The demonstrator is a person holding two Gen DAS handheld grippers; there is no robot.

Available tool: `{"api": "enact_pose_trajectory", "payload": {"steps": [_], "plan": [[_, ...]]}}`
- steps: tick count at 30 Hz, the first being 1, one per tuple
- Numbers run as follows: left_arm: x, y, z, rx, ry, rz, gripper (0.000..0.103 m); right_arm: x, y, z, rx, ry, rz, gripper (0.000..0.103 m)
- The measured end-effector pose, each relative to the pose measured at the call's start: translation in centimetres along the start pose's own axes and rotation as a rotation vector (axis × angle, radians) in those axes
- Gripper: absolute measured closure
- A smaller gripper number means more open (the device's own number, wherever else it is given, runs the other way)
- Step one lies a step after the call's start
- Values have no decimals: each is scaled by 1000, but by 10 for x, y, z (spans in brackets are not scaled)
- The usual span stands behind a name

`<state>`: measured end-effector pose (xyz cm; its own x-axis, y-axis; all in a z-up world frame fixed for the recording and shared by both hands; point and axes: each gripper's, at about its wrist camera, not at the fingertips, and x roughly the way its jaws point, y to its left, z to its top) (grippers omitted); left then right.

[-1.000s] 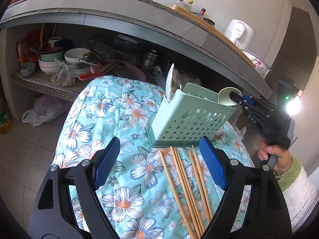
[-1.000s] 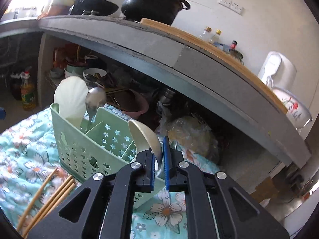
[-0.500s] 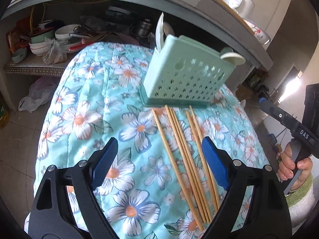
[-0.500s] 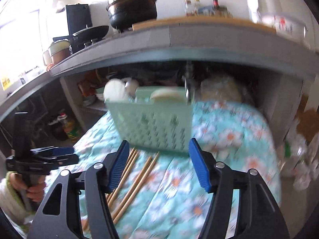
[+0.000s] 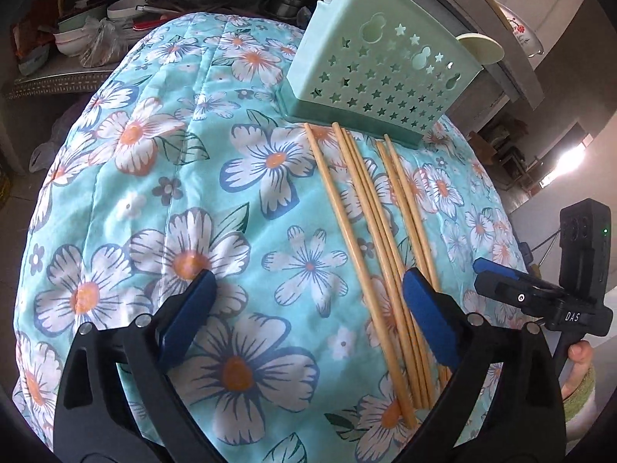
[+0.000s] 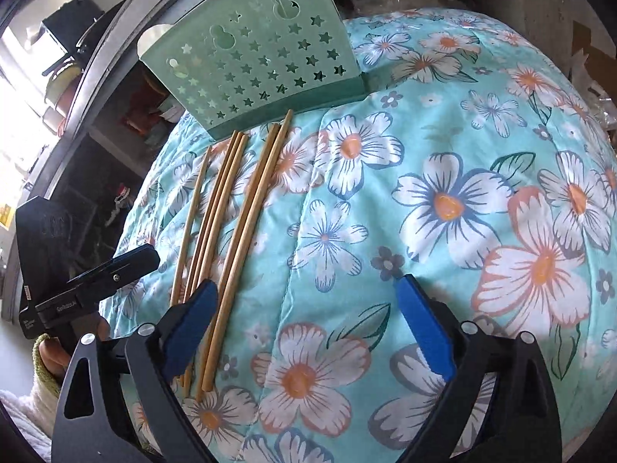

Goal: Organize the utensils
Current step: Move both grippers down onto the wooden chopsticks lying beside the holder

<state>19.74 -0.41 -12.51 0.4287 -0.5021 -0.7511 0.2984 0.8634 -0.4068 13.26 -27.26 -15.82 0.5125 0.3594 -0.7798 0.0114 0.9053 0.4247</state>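
both views ride on a hand-held gripper, looking steeply down along its two fingers, close over the floral cloth (image 5: 239,177). left wrist view takes it from the left side, right wrist view from the right. both share the chopsticks (image 5: 370,208) (image 6: 235,200) and the green utensil holder (image 5: 381,73) (image 6: 262,65) beyond, and each catches the other hand-held gripper at its edge.

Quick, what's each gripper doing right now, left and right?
Left gripper: jaws opening, holding nothing; chopsticks lie on the cloth below.
Right gripper: jaws opening, holding nothing.
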Motion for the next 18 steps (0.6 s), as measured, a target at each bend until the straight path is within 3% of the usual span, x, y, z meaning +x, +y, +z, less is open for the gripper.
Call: {"api": "enact_pose_trajectory", "payload": {"steps": [11, 18], "plan": [[-3, 2, -1, -12, 5, -34, 8, 4, 9, -5, -45, -14, -38, 6], [-3, 2, 0, -2, 19, -28, 8, -3, -2, -10, -18, -52, 31, 6]]}}
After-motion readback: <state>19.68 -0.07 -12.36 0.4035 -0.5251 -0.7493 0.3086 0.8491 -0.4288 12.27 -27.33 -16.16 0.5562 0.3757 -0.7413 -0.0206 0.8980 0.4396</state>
